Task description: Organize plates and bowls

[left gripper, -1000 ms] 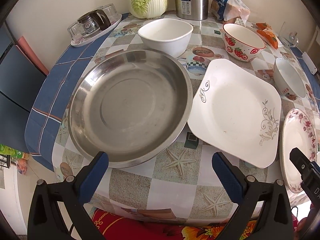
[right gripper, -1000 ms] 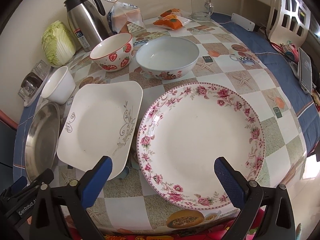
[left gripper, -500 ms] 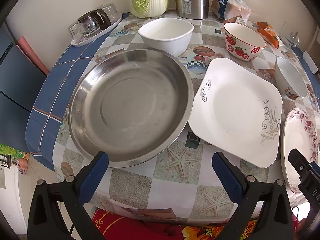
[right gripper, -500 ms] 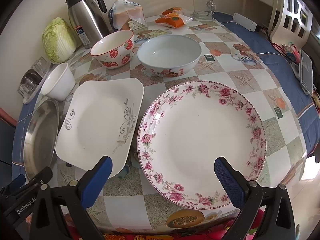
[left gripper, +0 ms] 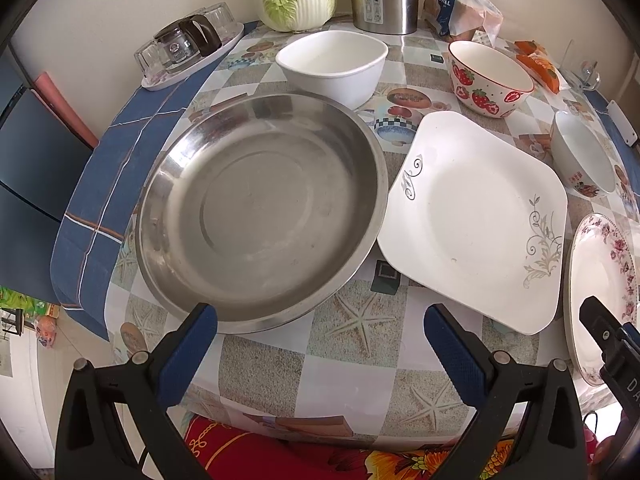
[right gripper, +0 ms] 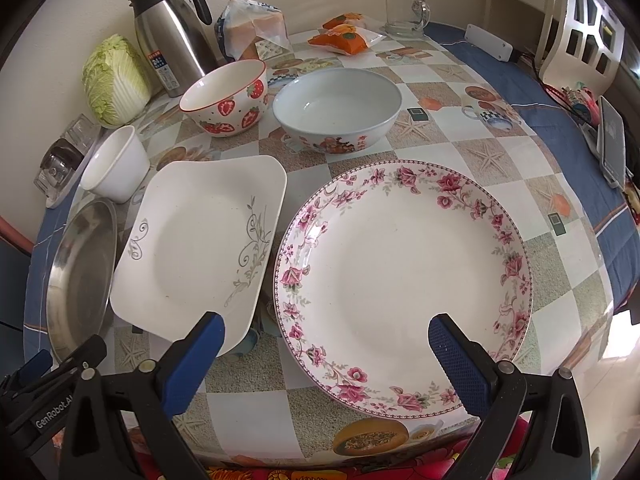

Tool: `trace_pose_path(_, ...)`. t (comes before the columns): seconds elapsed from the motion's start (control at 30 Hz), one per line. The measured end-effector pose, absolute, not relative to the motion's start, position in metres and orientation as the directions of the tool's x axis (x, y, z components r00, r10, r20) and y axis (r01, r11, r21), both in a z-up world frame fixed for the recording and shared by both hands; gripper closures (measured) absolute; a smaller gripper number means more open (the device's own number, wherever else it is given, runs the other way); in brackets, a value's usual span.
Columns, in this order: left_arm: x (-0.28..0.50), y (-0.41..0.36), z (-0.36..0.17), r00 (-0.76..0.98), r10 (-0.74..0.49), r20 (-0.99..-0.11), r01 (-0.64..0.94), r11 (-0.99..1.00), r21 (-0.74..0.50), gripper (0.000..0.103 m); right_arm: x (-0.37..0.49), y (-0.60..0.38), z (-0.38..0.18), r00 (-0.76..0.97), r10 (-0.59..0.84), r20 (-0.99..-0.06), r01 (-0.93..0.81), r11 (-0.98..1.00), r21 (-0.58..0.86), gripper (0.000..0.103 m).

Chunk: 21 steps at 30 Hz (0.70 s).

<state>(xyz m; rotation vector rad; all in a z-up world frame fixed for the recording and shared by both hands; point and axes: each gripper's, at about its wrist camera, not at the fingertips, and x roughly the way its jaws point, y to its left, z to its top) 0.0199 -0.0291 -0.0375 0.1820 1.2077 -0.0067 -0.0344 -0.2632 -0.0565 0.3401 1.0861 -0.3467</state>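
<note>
Our left tongs [left gripper: 320,332] spread wide, empty, hovering over near table [left gripper: 352,360] edge; steel pan [left gripper: 260,208] at 11 o'clock, square white plate [left gripper: 476,224] at 1 o'clock, its edge tucked under pan rim. Our right tongs [right gripper: 326,340] spread, empty, above near rim of floral plate [right gripper: 404,292]. Beyond: strawberry bowl [right gripper: 226,98], pale bowl [right gripper: 338,106], small white bowl [right gripper: 116,164] at 10 o'clock.

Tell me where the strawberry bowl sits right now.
The strawberry bowl stands at the back of the table, between the steel thermos and the pale blue bowl, behind the square white plate.
</note>
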Motion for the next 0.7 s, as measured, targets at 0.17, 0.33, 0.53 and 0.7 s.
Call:
trace_pose_path(0.17,0.0202,-0.029,-0.0383,0.351,0.093,-0.932,0.101,0.985,0.137,0.0,-0.0344,-0.2637,-0.0569,0.422,-0.106,-0.901,0.434,0.895,0.098,0.0)
trace_pose_path(0.33,0.021,-0.0294,-0.0391,0.348,0.094,-0.933,0.101,0.985,0.137,0.0,-0.0344,-0.2636,-0.0569,0.422,-0.107,-0.9,0.434,0.895,0.097,0.0)
trace_pose_path(0.53,0.0211,-0.0293,-0.0392,0.346,0.093,-0.934,0.101,0.986,0.136,0.0,-0.0344,-0.2636,-0.0569,0.421,-0.107,-0.901,0.434,0.895,0.097,0.0)
trace_pose_path(0.7,0.0207,-0.0291,-0.0404,0.345,0.092,-0.934,0.1,0.986,0.134,0.0,-0.0347,-0.2636,-0.0573,0.421,-0.107,-0.901,0.434,0.895,0.097,0.0)
